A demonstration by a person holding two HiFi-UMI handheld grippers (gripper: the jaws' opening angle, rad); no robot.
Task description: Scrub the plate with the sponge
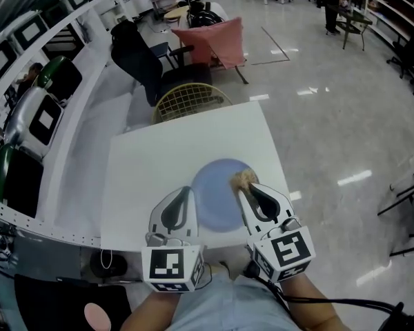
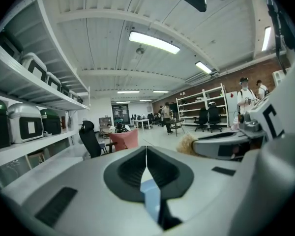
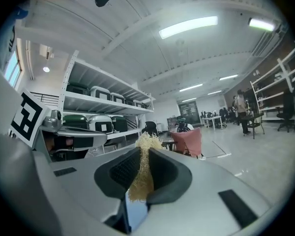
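Observation:
A round blue plate (image 1: 217,209) lies on the white table (image 1: 159,164), near its front edge. My left gripper (image 1: 188,189) is at the plate's left rim with its jaws shut; in the left gripper view a sliver of the blue plate (image 2: 150,193) shows pinched between them. My right gripper (image 1: 243,185) is shut on a tan, fibrous sponge (image 1: 245,178) that rests over the plate's upper right part. In the right gripper view the sponge (image 3: 142,173) fills the jaw gap and sticks out past the tips, with blue plate (image 3: 135,213) below. The sponge (image 2: 187,144) also appears in the left gripper view.
A yellow wire chair (image 1: 188,101) stands just beyond the table's far edge, with a black office chair (image 1: 141,57) and a pink-covered chair (image 1: 210,40) behind it. White shelving with appliances (image 1: 34,116) runs along the left. Shiny floor lies to the right.

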